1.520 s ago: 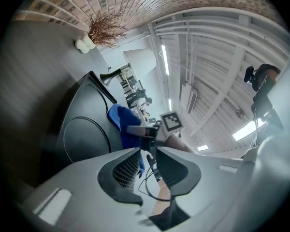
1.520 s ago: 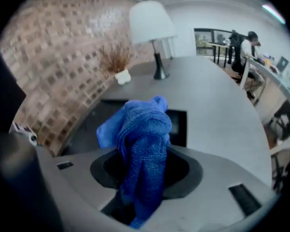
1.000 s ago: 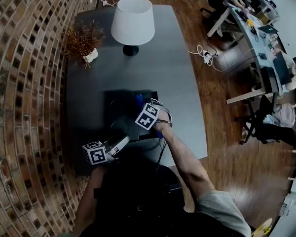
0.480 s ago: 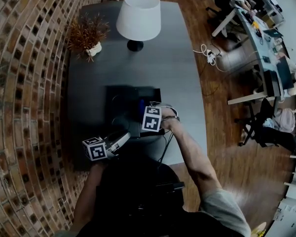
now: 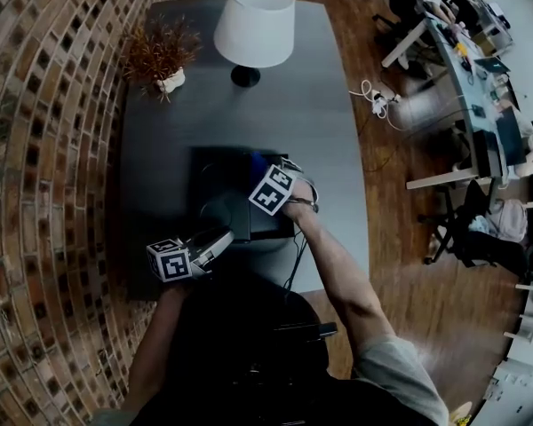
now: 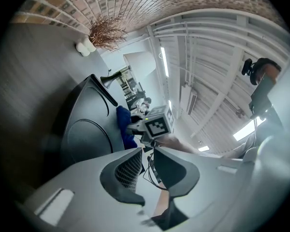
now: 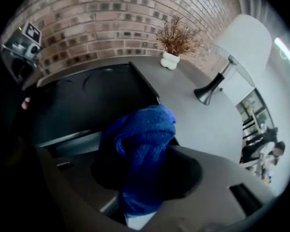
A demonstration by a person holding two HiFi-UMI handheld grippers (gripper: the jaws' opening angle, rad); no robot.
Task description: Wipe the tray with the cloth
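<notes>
Blue terry cloth is bunched up and gripped in the right tool, over the black rectangular plastic tray on the grey desk. The left tool is clenched on nothing and sits just beside the tray's near corner.

Risks as I see them:
- The tray isn't held, so a hard stroke could skate it across the desk.
- The cloth is a tight wad (little spread), so the tool tips may scrape the tray, or the wad may work loose under drag.

Versus half a second ago, the right tool has shifted farther across the tray, away from me. The cloth is now hidden under the marker cube in the head view. The left tool hasn't moved.
</notes>
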